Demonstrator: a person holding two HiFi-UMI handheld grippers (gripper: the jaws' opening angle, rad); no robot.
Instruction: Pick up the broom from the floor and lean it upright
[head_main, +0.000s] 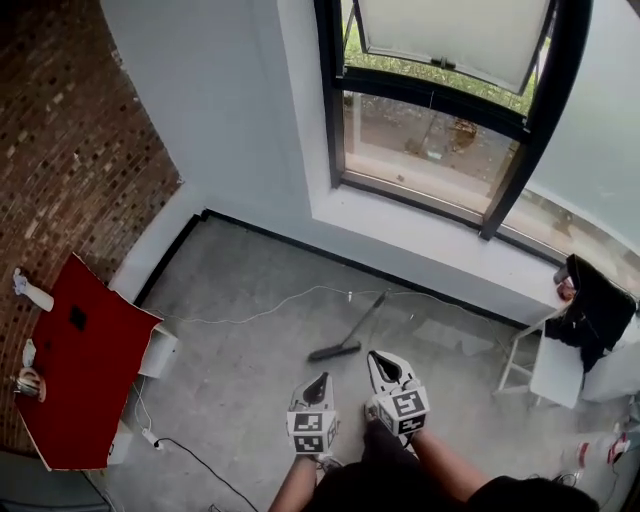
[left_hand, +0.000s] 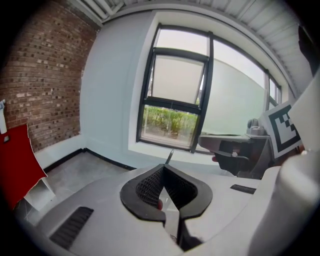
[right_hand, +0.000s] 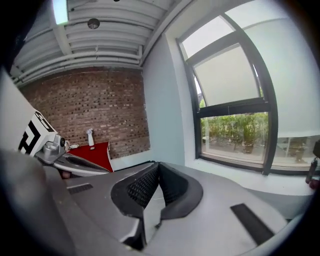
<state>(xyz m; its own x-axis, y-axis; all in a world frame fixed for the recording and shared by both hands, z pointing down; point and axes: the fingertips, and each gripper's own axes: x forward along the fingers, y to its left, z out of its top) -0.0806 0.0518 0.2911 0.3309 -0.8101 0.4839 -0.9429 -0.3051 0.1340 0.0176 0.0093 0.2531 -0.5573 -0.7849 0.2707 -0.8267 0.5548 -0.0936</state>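
Broom: the broom (head_main: 349, 337) is seen lying flat on the concrete floor (head_main: 240, 370), its head nearer and its handle angled away towards the far wall under the window (head_main: 430, 140).
Left gripper: the left gripper (head_main: 318, 383) is held in the air at the near edge of the scene, well apart from the broom and pointed towards it.
Left fingers: the black ribbed fingers (left_hand: 147, 187) are brought together at their tips, with nothing gripped between them; the broom handle is glimpsed just beyond the tips.
Right gripper: the right gripper (head_main: 384, 364) is held just beside the left one, a little farther forward, also clear of the broom.
Right fingers: the fingers (right_hand: 142, 186) are closed tip to tip and nothing is held.
Cable: a thin white cable (head_main: 260, 315) is trailed across the floor on the far side of the broom.
Left of scene: a red counter (head_main: 85, 370) is set against the brick wall (head_main: 70, 130), with a spray bottle (head_main: 32, 291) on its far edge.
Right of scene: a dark garment (head_main: 595, 310) is draped over a white chair (head_main: 545, 365).
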